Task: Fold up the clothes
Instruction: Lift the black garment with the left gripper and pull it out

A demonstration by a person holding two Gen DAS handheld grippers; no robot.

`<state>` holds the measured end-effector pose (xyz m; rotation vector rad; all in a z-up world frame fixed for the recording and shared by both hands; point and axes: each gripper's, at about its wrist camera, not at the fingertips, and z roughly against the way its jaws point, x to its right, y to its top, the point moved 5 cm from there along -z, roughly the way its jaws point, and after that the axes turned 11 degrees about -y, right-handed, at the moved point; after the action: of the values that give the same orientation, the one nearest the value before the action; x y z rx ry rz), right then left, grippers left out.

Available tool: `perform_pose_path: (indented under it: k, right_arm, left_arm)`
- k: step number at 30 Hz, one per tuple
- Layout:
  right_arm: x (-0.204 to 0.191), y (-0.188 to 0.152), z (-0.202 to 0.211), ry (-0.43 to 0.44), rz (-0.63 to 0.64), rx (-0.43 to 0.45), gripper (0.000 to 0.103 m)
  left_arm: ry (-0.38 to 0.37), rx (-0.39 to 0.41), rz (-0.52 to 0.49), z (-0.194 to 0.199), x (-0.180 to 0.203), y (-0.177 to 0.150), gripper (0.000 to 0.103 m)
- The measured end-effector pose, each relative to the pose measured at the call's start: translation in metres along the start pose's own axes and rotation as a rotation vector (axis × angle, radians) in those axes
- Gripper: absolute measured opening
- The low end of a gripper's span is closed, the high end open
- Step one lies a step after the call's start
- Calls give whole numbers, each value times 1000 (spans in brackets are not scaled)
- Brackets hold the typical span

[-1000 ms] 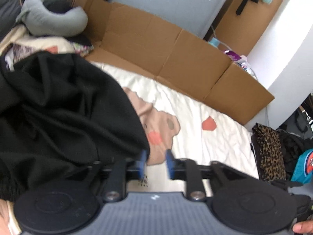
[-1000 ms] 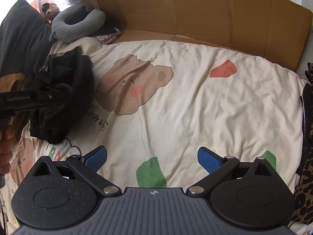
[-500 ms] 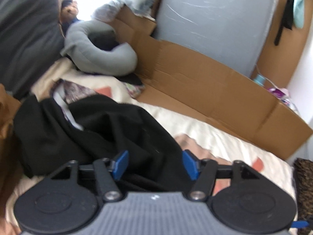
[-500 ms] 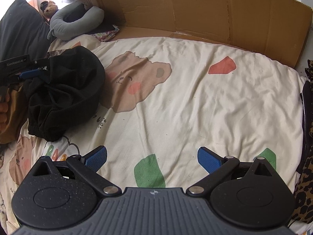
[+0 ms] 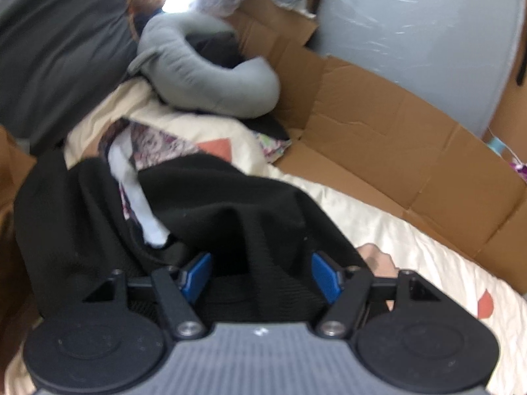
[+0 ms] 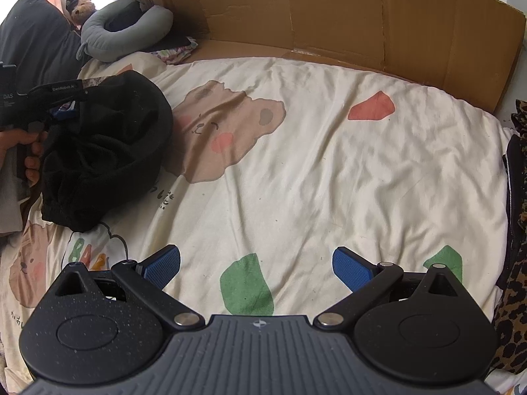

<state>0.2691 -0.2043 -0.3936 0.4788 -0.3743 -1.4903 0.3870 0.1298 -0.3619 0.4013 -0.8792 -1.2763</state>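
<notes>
Left wrist: left gripper [image 5: 262, 275] jaws spread wide, holding nothing, black garment [image 5: 210, 217] bunched between and ahead of blue pads [image 5: 197, 275]. Grey neck pillow [image 5: 204, 72] at 11 o'clock, cardboard [image 5: 378, 125] at 2.

Right wrist: right gripper [image 6: 257, 265] wide open, empty, above cream sheet [image 6: 329, 181]. Black garment [image 6: 108, 151] heaped at 10 o'clock, well apart. Left gripper [image 6: 62, 112] at its far-left edge; contact unclear. Hand [image 6: 19, 151] at 9.
</notes>
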Motion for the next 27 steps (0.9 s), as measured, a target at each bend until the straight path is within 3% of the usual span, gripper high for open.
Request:
perform_pose_path:
  k: [2,3,4,6,27]
  right_arm:
    - [1,0,-1,-3,-1,-2,101]
    - [1,0,-1,-7,0,-2,101]
    - [1,0,-1,-10,0,-3,101]
    - [2,0,-1,-8,-5,0,101]
    - [1,13,11,34,-59,44,101]
  left_arm:
    - [-11,-7,12,-2,-3,-3,60]
    - [-18,-12,12,-2,-3,-4,46]
    - [-25,-17,12,-2,-2,-6,23]
    - [-39,-27,12,-2,-2,-9,3]
    - [-291,-129,-98,58,88,-79,2]
